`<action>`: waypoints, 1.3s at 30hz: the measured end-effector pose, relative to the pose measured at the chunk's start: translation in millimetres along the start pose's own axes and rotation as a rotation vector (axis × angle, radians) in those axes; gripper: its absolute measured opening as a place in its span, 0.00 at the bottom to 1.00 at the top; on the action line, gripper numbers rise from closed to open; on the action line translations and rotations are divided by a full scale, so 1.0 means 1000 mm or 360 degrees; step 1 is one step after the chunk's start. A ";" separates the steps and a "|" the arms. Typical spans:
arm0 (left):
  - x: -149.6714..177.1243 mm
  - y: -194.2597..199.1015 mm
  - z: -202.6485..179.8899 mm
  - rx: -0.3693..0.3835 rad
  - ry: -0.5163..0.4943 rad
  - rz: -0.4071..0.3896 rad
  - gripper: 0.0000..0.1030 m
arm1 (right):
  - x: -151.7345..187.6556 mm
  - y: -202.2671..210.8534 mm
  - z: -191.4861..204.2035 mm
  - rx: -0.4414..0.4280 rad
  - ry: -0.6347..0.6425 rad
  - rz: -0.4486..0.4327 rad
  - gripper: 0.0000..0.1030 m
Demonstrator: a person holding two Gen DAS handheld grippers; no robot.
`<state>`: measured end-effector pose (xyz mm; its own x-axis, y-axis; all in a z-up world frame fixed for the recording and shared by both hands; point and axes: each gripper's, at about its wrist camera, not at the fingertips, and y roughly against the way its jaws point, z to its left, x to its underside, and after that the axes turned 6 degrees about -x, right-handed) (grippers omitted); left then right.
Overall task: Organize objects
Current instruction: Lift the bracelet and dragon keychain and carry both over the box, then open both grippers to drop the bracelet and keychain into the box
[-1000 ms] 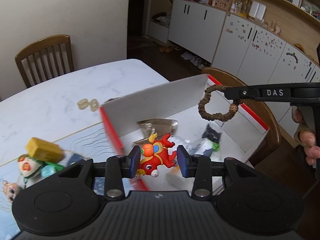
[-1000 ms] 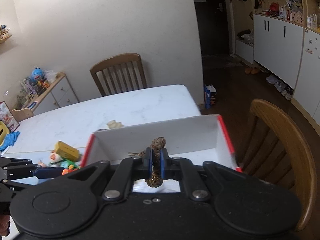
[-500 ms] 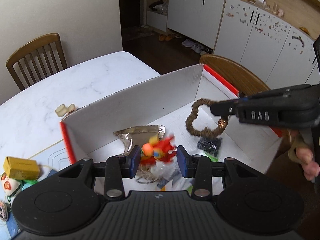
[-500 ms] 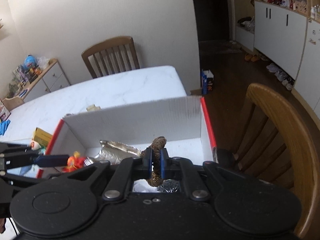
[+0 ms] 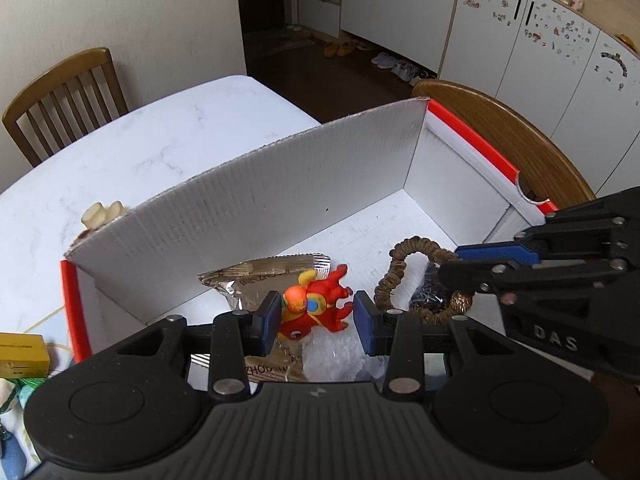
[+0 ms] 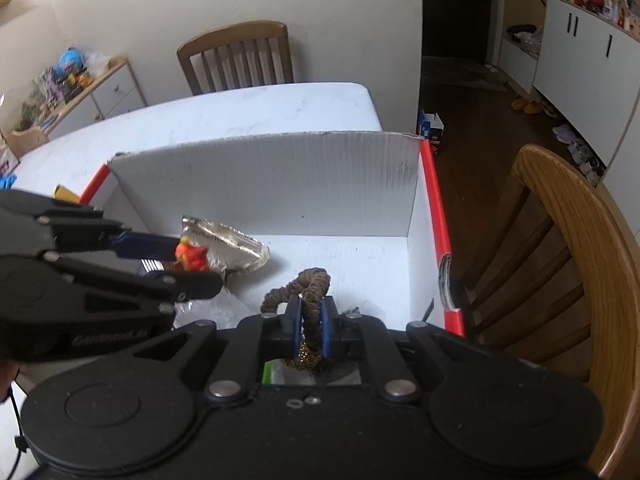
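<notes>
Left wrist | right claw (image 5: 472,264) reads "DAS" | foil packet (image 5: 260,280) lettering unclear

Soft, even daylight — sharp centres, fisheye-bent edges, dim doorway beyond.

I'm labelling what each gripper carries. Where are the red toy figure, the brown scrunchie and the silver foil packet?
red toy figure (image 5: 316,312), left wrist view, on its red body.
brown scrunchie (image 6: 310,286), right wrist view, on its upper loop.
silver foil packet (image 5: 256,282), left wrist view, on its flat face.
</notes>
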<state>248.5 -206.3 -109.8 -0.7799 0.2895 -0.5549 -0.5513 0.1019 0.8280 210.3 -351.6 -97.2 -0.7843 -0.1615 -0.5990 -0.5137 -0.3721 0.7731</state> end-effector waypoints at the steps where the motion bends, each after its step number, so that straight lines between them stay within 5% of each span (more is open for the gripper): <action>1: 0.000 -0.002 0.000 -0.0001 0.0000 0.0005 0.37 | 0.000 0.000 0.000 0.0000 0.0009 0.0007 0.09; 7: -0.002 -0.007 0.006 0.0028 0.0053 0.0037 0.40 | 0.000 0.005 -0.002 -0.0022 0.0022 0.0001 0.17; 11: -0.001 -0.004 0.011 0.0052 0.0106 0.0013 0.59 | -0.001 0.012 -0.003 -0.0042 0.0030 -0.0005 0.21; 34: 0.033 0.081 0.054 0.0045 0.0300 -0.0222 0.63 | -0.001 0.055 0.030 -0.0158 0.0089 -0.0157 0.64; 39: 0.047 0.103 0.073 0.0034 0.0367 -0.0285 0.73 | -0.002 0.064 0.050 -0.0175 0.0127 -0.0192 0.75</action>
<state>176.7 -112.6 -44.9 -0.7187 0.0410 -0.6941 -0.6820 0.1526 0.7152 161.9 -329.6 -35.8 -0.6870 -0.1802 -0.7040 -0.5577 -0.4903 0.6698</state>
